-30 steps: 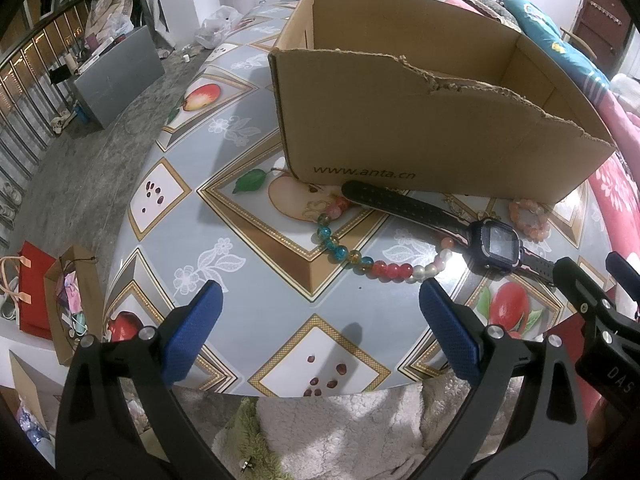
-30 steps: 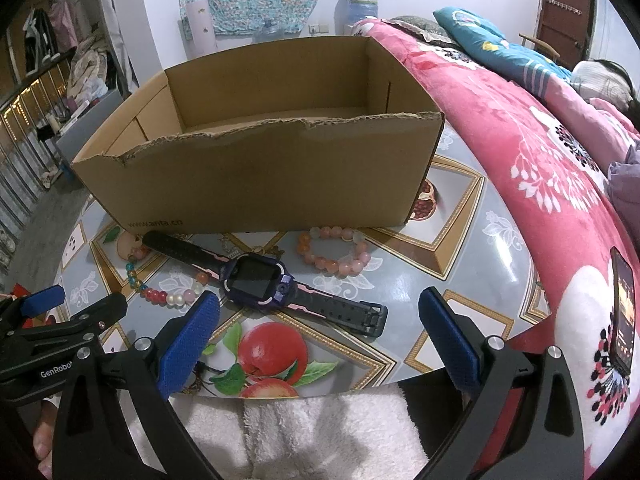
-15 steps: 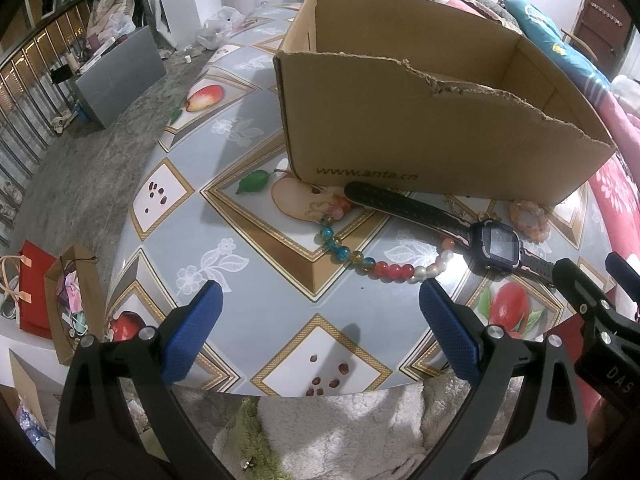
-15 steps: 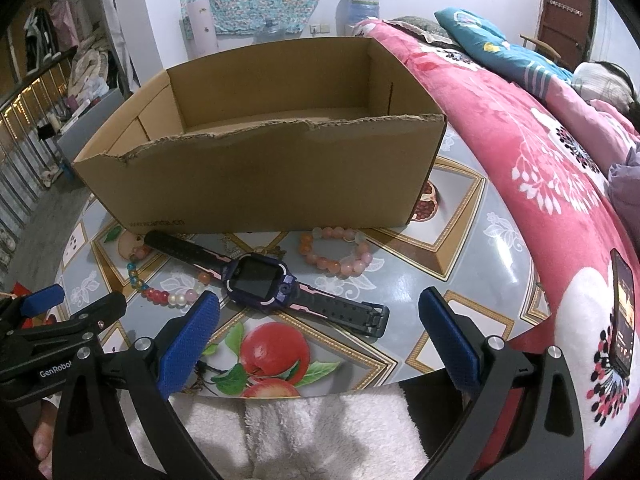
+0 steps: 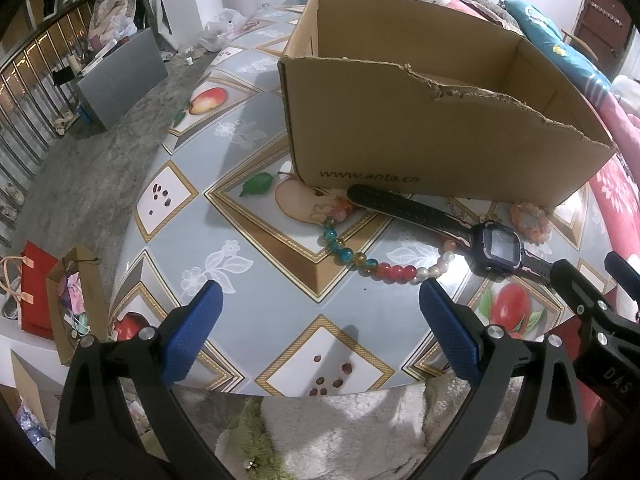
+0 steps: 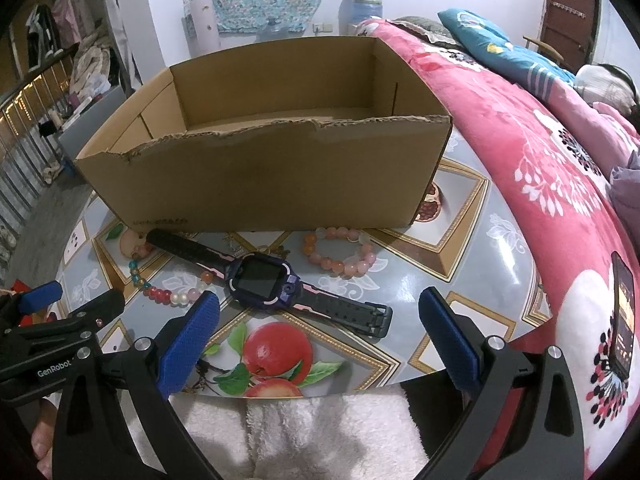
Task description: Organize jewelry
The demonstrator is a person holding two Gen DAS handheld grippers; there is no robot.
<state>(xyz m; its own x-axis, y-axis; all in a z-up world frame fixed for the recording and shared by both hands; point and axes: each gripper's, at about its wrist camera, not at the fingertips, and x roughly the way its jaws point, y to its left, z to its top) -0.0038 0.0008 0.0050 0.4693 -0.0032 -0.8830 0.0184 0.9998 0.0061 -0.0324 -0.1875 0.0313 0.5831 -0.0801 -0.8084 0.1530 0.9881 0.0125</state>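
Observation:
An open brown cardboard box stands on the fruit-patterned table. In front of it lies a purple watch with a black strap. A multicoloured bead bracelet lies partly under the strap, and a pink bead bracelet lies to the right. My left gripper hangs open near the table's front edge, short of the coloured beads. My right gripper is open just before the watch. Neither holds anything.
A red floral quilt with a phone on it borders the table's right side. A white fluffy cloth lies below the front edge. On the floor to the left are bags and a grey box.
Both views have crept slightly forward toward the table. The jewelry and box have not moved, and both grippers stay open.

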